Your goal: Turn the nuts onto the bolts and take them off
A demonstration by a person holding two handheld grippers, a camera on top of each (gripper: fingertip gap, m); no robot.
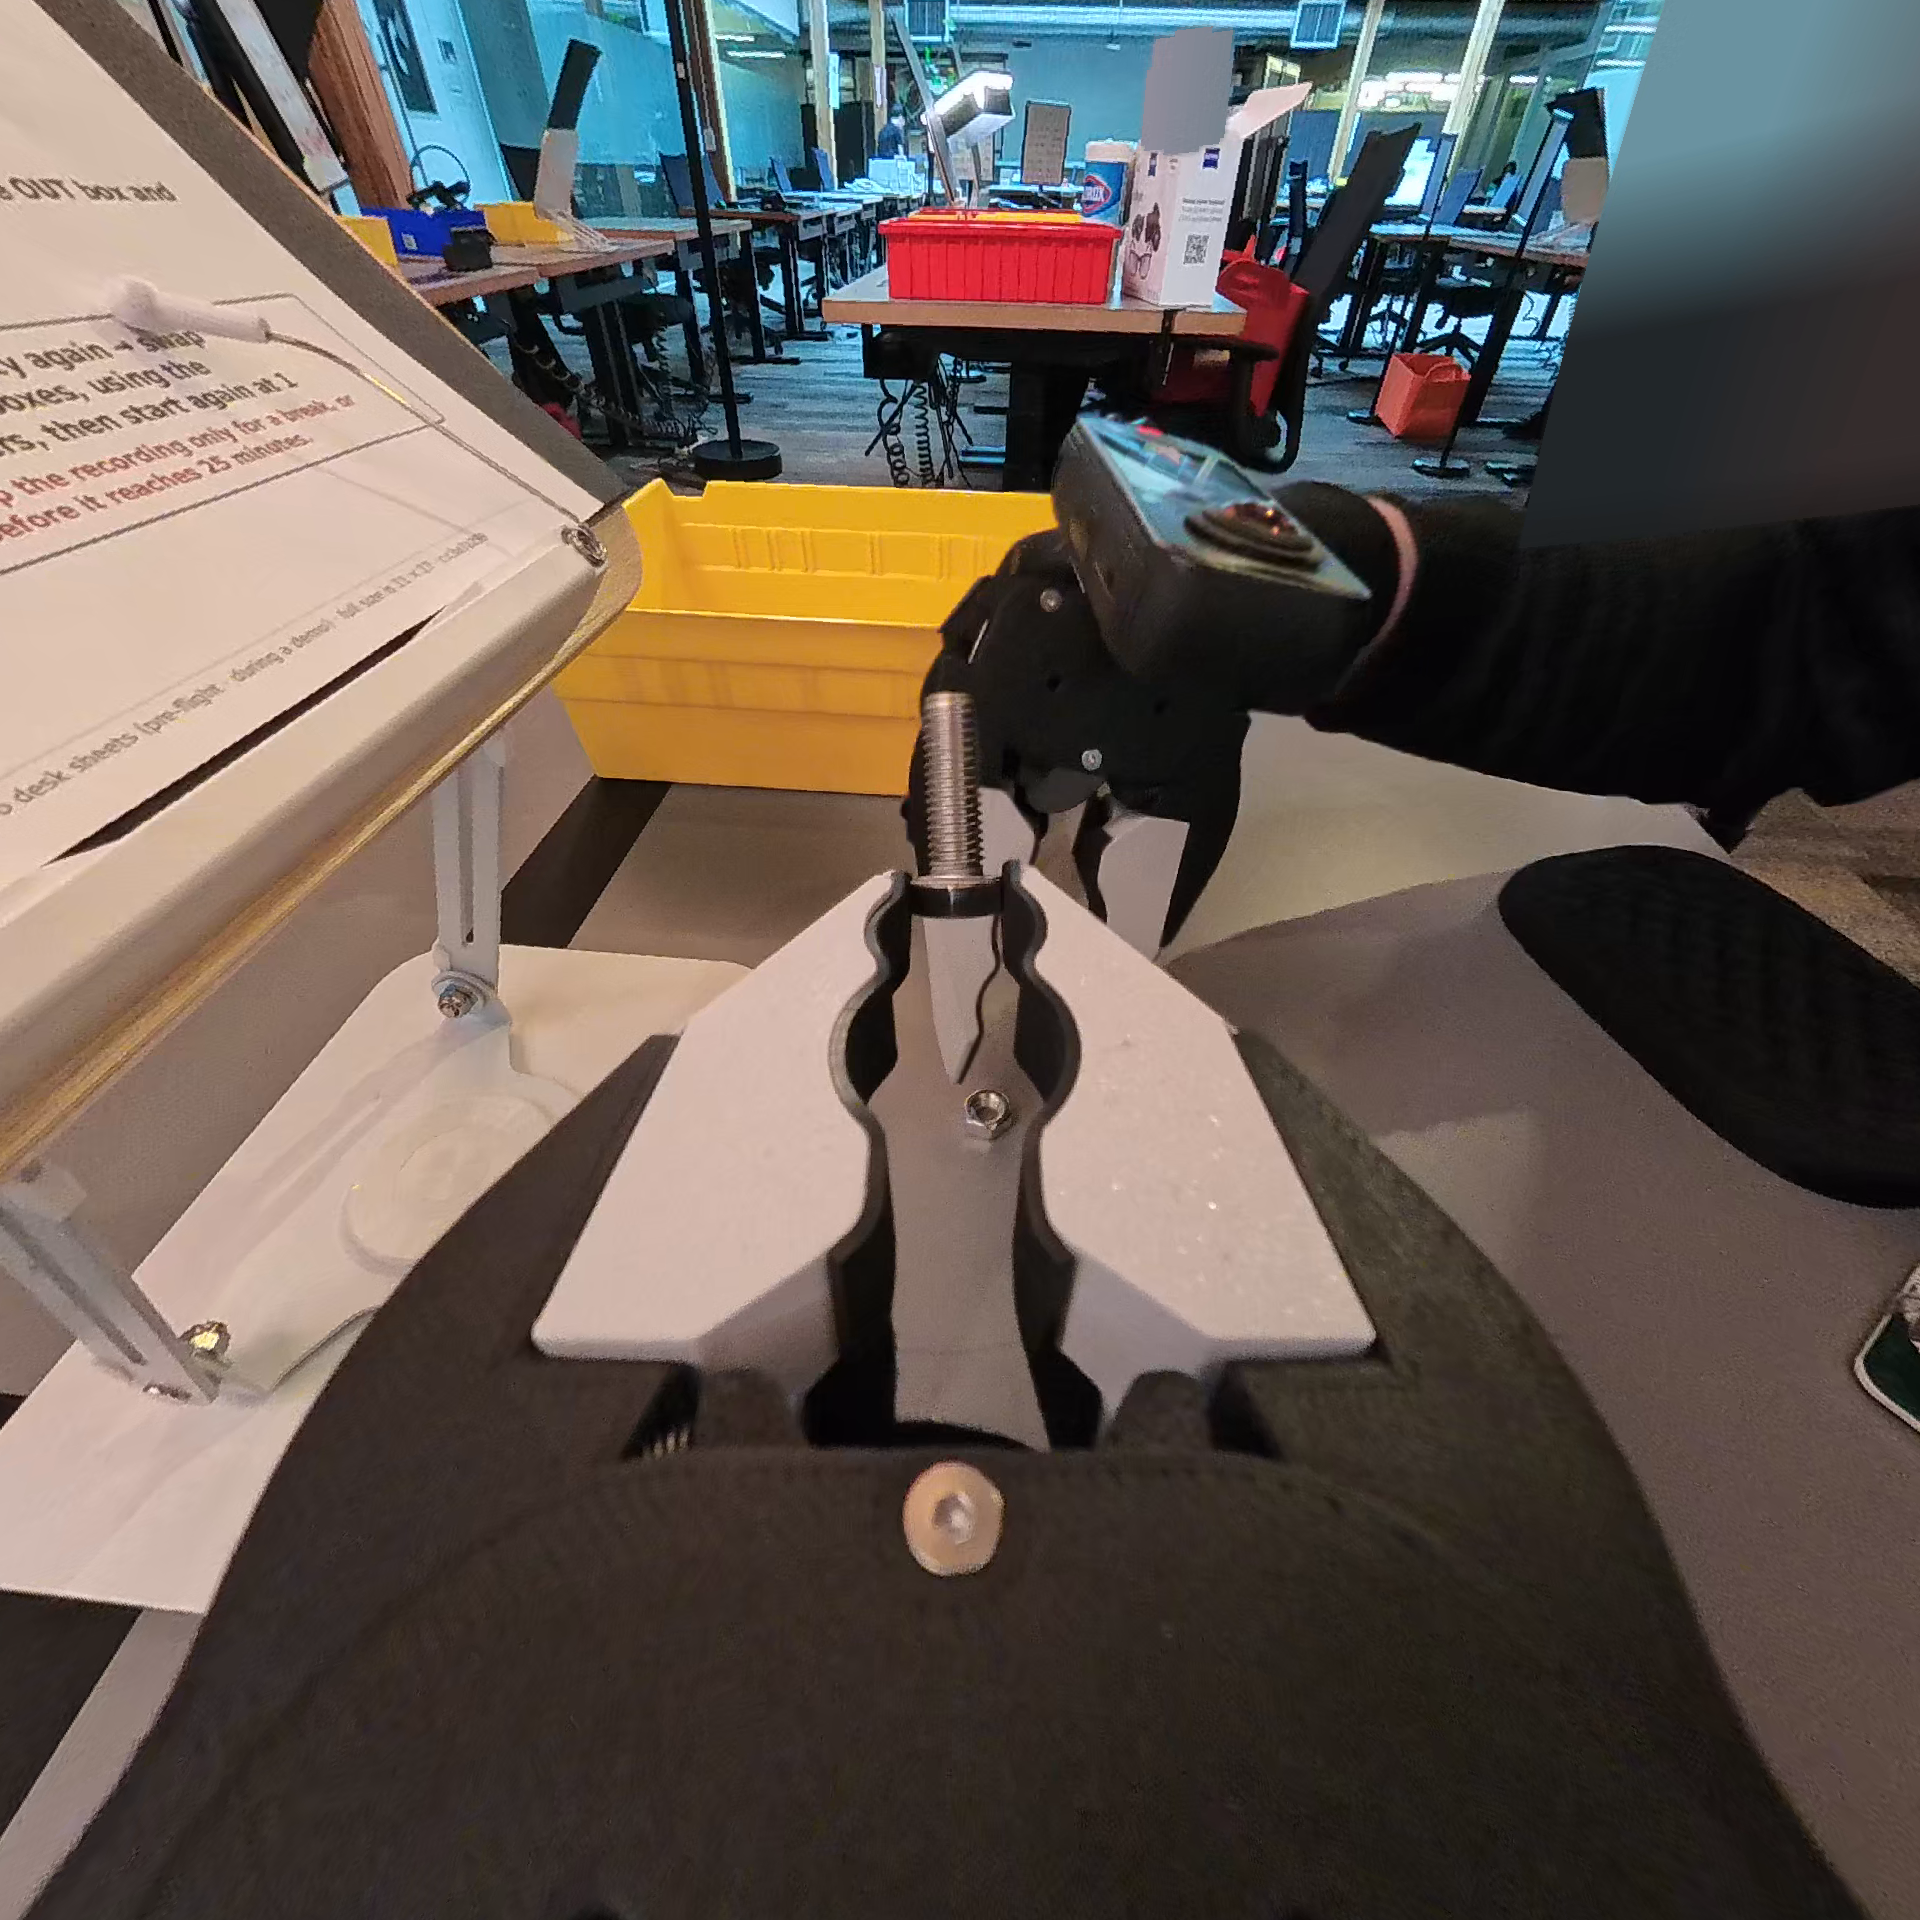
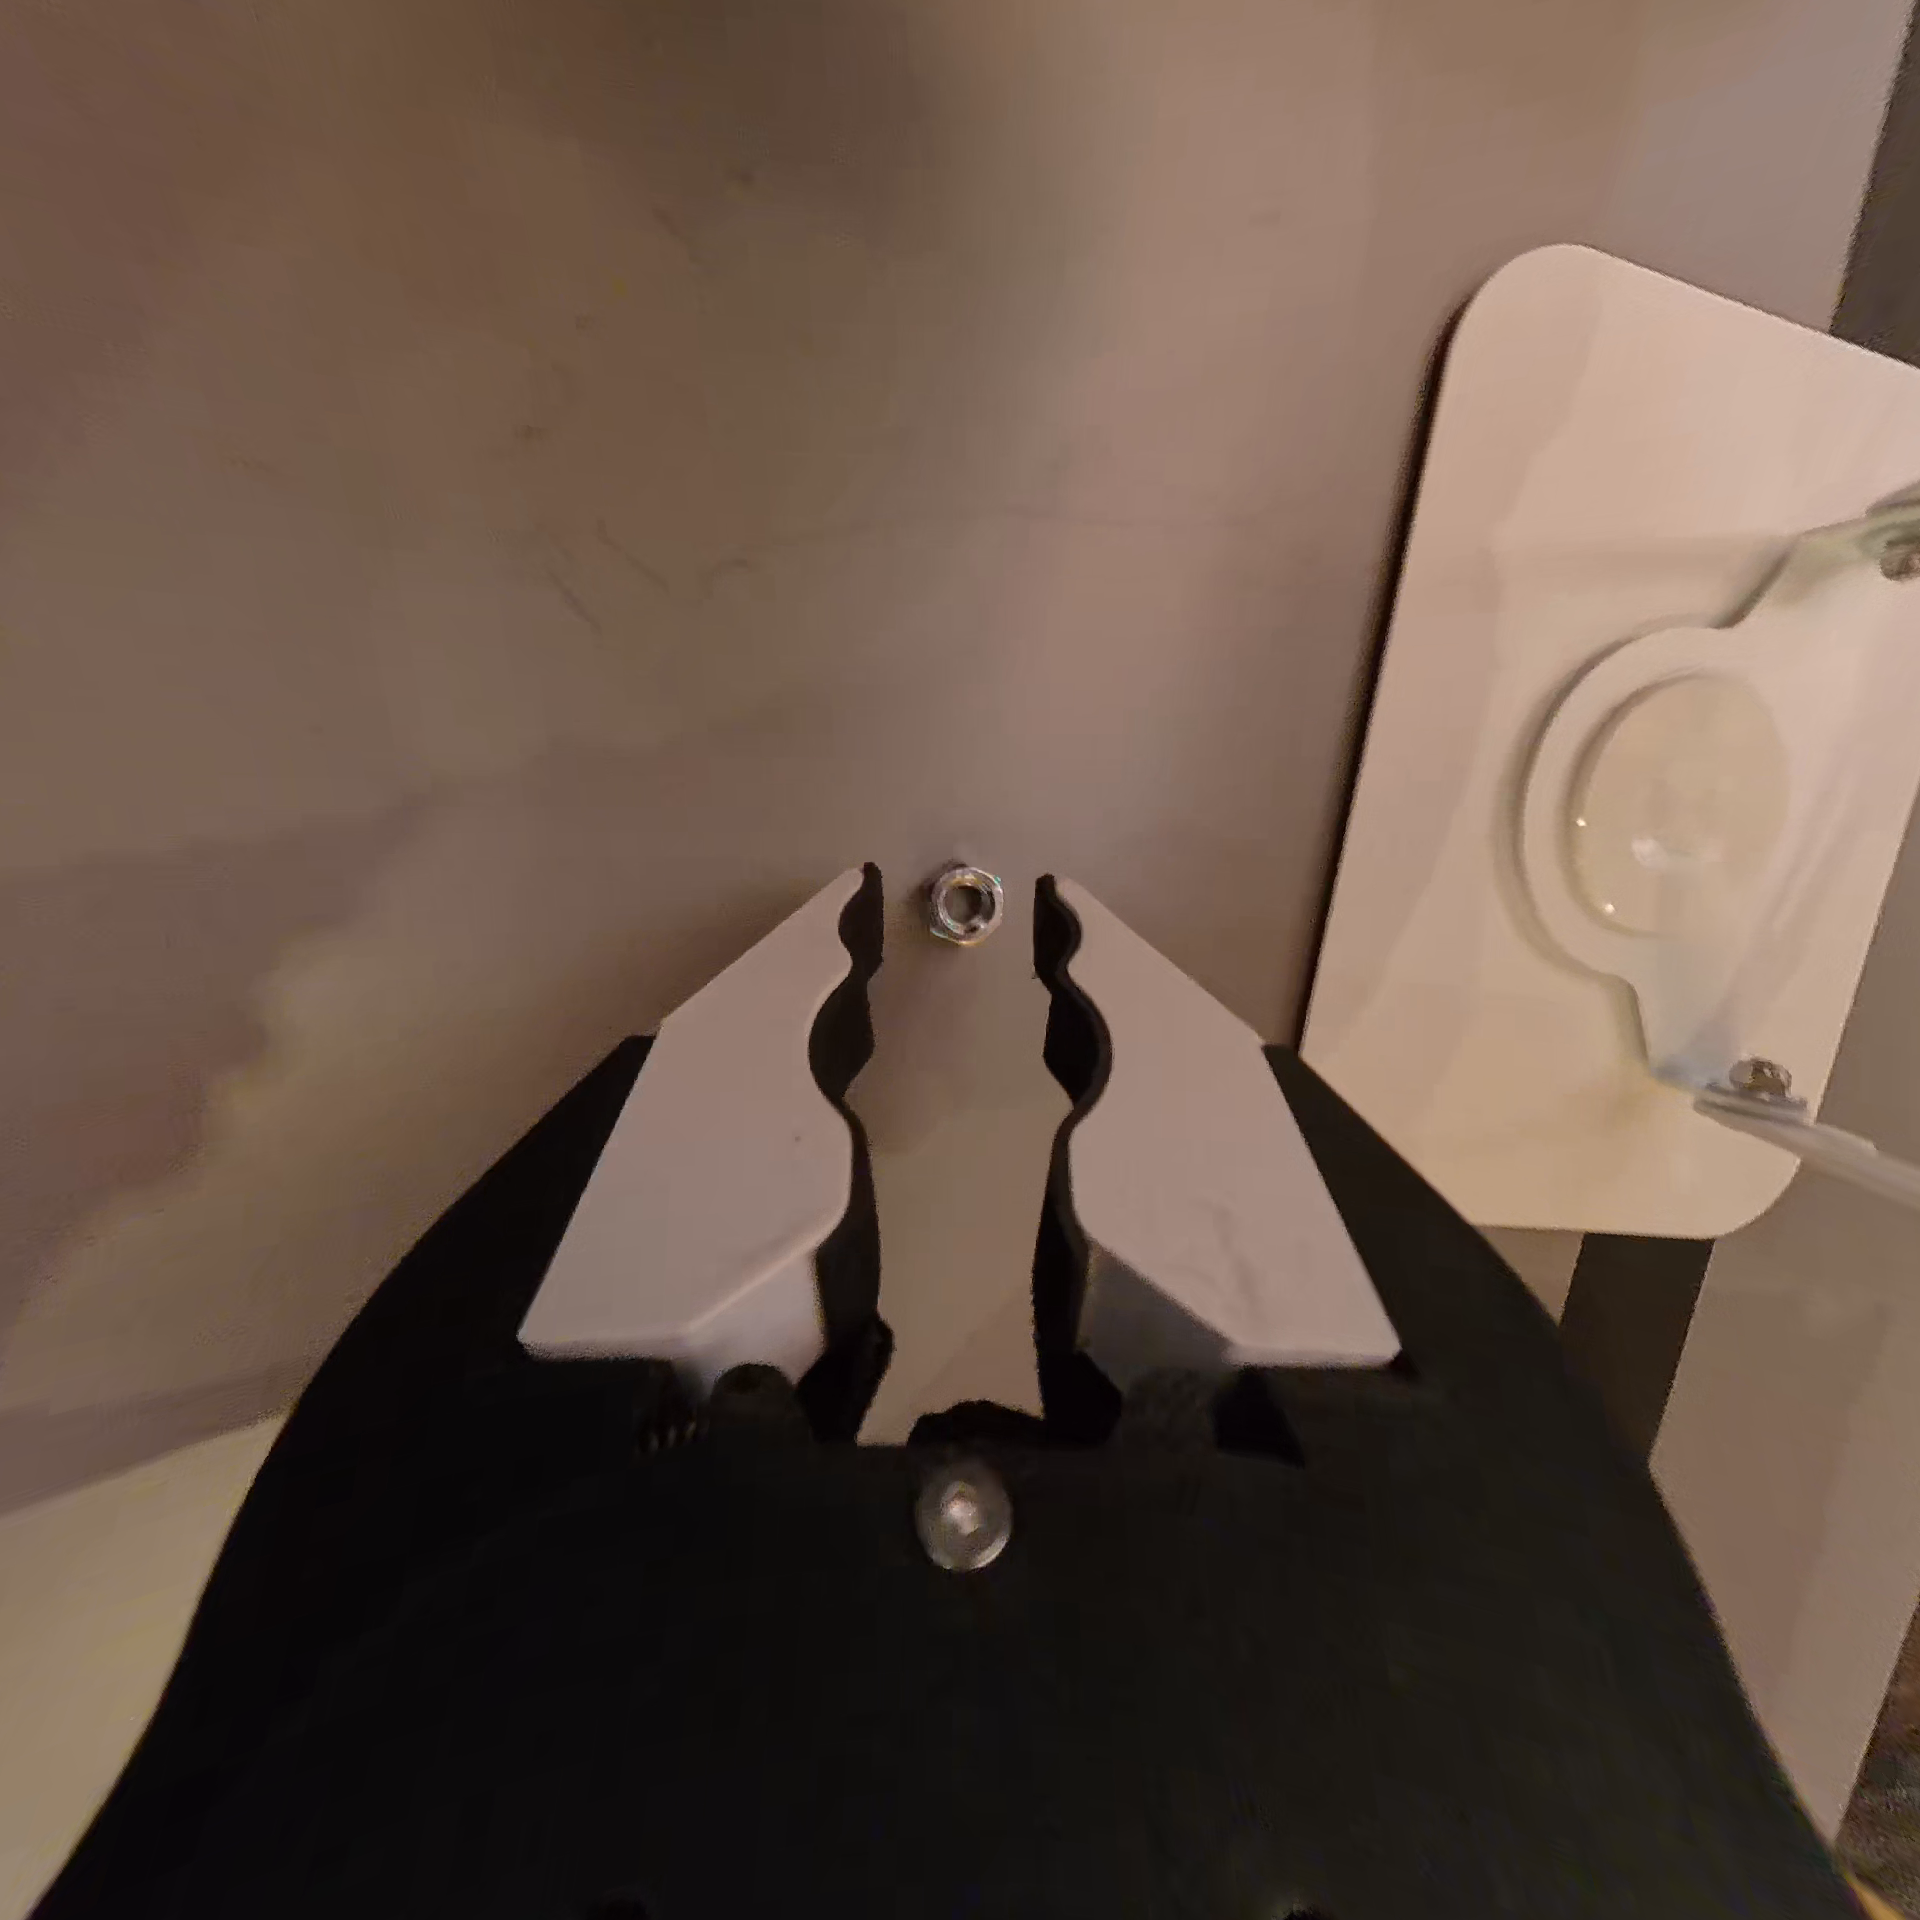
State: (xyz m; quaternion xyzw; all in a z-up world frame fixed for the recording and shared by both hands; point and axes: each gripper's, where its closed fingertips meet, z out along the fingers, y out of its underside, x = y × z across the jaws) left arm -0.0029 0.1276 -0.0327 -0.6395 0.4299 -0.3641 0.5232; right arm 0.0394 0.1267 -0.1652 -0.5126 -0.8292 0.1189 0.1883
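Left gripper [image 1: 961,883] has its jaws clenched on the bolt [image 1: 951,795] by the head, shank standing up past the tips. Right gripper [image 2: 958,883] points down at the surface [image 2: 520,520], jaws released, the nut [image 2: 966,906] lying flat right between the tips.

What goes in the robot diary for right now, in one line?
left tool: holds bolt upright | right tool: open over nut | nut: on table

The right gripper [image 2: 958,883] hangs spread above a small nut [image 2: 966,906] lying on the grey table [image 2: 623,468].
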